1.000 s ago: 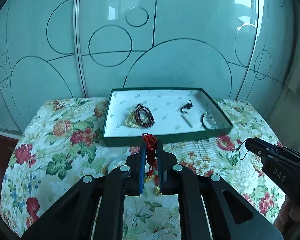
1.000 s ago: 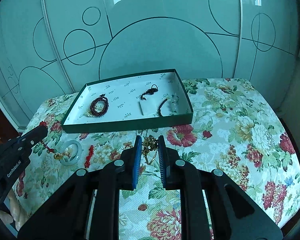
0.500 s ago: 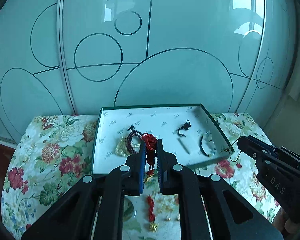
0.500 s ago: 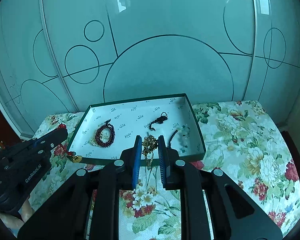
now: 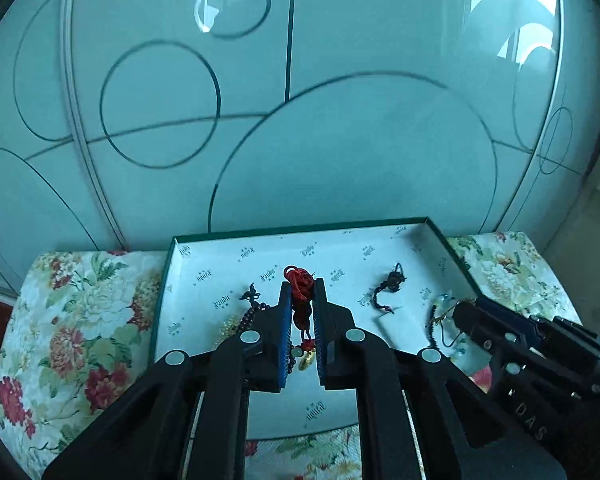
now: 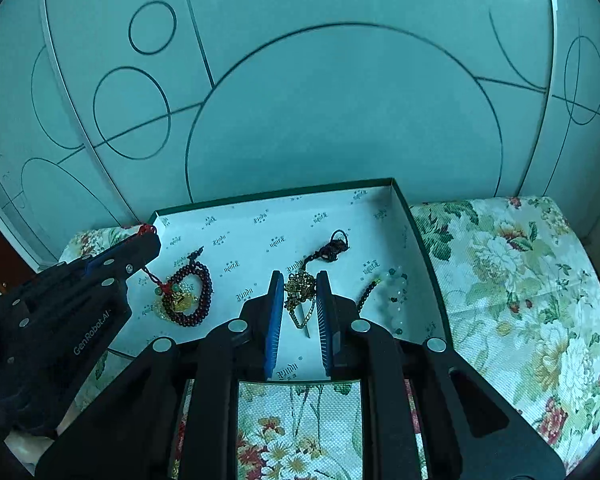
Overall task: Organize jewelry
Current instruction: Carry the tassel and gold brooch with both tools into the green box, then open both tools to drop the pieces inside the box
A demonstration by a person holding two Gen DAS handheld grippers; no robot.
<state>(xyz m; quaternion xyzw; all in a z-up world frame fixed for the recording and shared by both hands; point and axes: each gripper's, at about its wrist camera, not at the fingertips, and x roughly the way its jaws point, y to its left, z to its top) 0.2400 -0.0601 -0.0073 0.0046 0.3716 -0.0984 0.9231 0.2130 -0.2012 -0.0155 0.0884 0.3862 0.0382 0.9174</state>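
Observation:
A green box with a white printed lining [image 5: 236, 260] [image 6: 260, 224] lies on the floral cloth. My left gripper [image 5: 300, 288] is shut on a red knotted cord with a gold charm [image 5: 299, 280] and holds it over the box's left half; it shows from the side in the right wrist view [image 6: 148, 236]. My right gripper [image 6: 298, 280] is shut on a gold chain [image 6: 299, 290] over the box's right half; it shows in the left wrist view [image 5: 460, 310]. Inside lie a dark red bead bracelet [image 6: 198, 294], a black cord pendant [image 6: 332, 248] and a pale green bead bracelet [image 6: 396, 292].
The floral cloth [image 6: 512, 292] covers the table around the box. Frosted glass wardrobe doors [image 5: 340, 100] stand right behind it. The table's left edge [image 5: 8, 312] drops to a dark floor.
Both grippers moved forward with their jewelry, from in front of the box to over its inside. The box now looks larger and closer in both views.

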